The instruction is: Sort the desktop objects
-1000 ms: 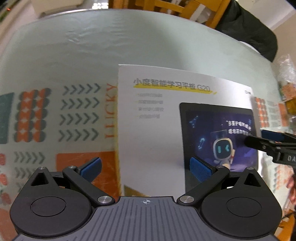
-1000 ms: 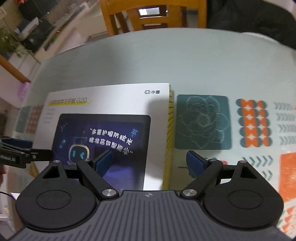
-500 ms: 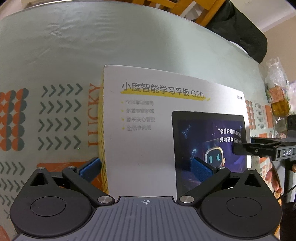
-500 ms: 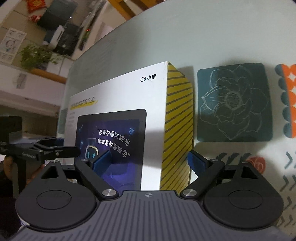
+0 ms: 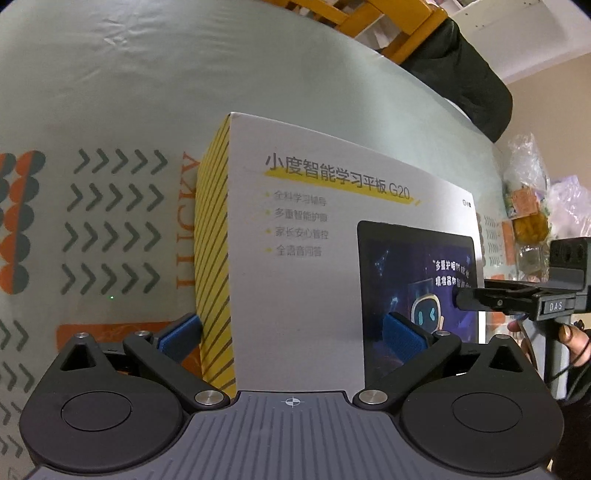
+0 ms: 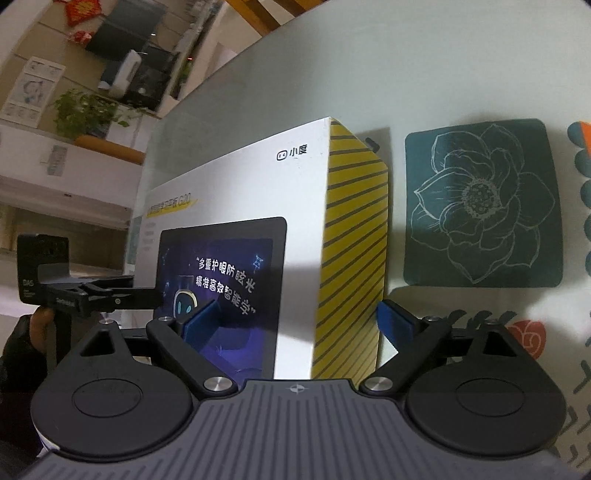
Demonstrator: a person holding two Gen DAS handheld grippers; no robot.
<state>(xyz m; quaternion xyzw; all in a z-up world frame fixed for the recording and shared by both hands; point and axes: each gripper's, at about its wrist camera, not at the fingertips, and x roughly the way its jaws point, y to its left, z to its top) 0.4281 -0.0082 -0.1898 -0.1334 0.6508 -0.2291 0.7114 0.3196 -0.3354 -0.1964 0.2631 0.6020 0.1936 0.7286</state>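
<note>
A large white tablet box with yellow striped sides and a printed tablet picture is tilted up off the patterned tablecloth. My left gripper straddles its near left corner, jaws wide, one pad on the striped side and one over the front face. My right gripper straddles the near right corner of the box the same way. Each gripper shows in the other's view, the right one and the left one. The jaws look wide; whether the pads press the box is unclear.
A dark green flower-print mat lies right of the box. Plastic snack bags sit at the table's right edge. Wooden chairs and a dark garment stand behind the table.
The box has risen from lying flat to tilted up, so its striped sides now show. Both grippers stayed at its near corners and moved with it.
</note>
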